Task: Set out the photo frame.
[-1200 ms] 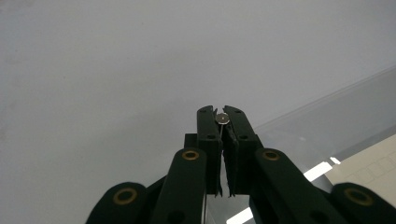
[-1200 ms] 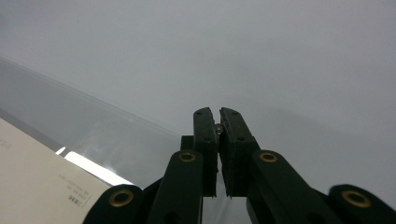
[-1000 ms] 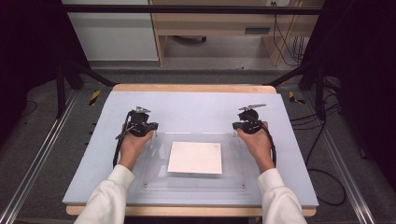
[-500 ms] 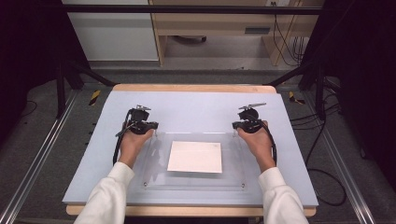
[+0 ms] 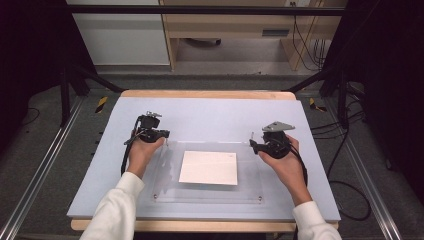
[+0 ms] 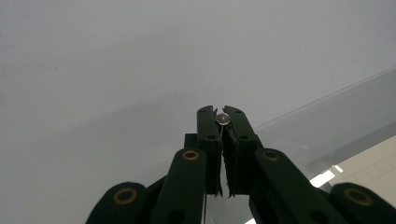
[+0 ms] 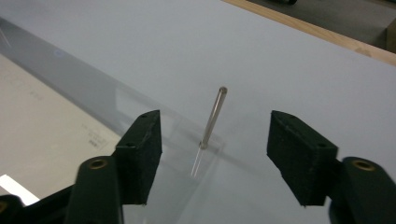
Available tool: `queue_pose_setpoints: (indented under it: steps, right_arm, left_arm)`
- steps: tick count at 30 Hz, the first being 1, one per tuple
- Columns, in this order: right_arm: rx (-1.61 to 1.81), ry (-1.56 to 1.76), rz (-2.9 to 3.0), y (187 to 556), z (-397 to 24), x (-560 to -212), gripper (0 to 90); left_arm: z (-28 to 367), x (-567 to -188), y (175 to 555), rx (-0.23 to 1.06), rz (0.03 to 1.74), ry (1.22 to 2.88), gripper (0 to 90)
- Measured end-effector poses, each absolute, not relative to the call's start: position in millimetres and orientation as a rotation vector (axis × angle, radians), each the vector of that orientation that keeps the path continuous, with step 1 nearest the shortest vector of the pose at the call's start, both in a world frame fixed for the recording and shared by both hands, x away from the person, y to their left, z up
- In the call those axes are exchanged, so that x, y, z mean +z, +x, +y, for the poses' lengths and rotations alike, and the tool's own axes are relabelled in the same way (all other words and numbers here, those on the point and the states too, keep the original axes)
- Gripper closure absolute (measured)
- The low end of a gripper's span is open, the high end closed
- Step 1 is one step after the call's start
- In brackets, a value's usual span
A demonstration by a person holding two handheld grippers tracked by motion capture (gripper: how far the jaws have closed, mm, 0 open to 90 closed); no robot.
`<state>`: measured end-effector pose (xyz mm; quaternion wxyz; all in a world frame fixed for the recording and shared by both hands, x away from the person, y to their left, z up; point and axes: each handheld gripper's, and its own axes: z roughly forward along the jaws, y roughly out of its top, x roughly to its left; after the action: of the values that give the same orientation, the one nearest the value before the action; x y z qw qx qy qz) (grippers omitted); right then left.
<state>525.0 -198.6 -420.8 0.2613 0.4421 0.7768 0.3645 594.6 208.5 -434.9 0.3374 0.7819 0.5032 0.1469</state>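
At the clear plate's point(image 5: 207, 192) far-left corner, the left gripper point(image 6: 223, 122) pinches a small upright pin point(image 6: 223, 119). White paper point(image 5: 209, 167) lies under the plate on the surface point(image 5: 210, 112). The right gripper's point(image 7: 215, 140) fingers have just been spreading, and the far-right pin point(image 7: 212, 116) stands free between them

Left gripper point(image 5: 161, 134) fingers point(image 6: 208, 135) pressed shut, right gripper point(image 5: 256, 145) fingers point(image 7: 142, 154) just opening, forearms extended forward.

The person wears white long sleeves point(image 5: 117, 207). Each hand carries a black gripper with brass-coloured pivot screws and a trailing black cable; the right gripper point(image 5: 254, 146) bears a grey 3-cornered plate on top.
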Motion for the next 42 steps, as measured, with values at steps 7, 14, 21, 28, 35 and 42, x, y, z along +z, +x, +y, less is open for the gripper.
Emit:
queue_pose_setpoints:
  steps: [7,14,21,28,35,42]
  right_arm:
    - [0.969,1.178,2.087,482,-218,-425,15.9]
    - [0.968,1.176,2.075,441,-241,-435,10.7]
    - [0.897,1.126,2.114,410,-244,-449,14.7]
    - [0.857,1.044,2.128,395,-243,-454,17.3]
    - [0.819,1.017,2.186,389,-238,-458,16.8]
    - [0.801,1.006,2.215,389,-237,-461,16.1]
  left_arm:
    - [208,-434,595,0.383,1.313,2.049,85.5]
    - [208,-434,595,0.384,1.315,2.050,85.5]
    - [207,-434,595,0.388,1.320,2.049,85.5]
    - [207,-434,596,0.389,1.323,2.051,85.4]
    - [207,-433,597,0.371,1.330,2.057,85.5]
    - [208,-433,599,0.362,1.332,2.061,85.4]
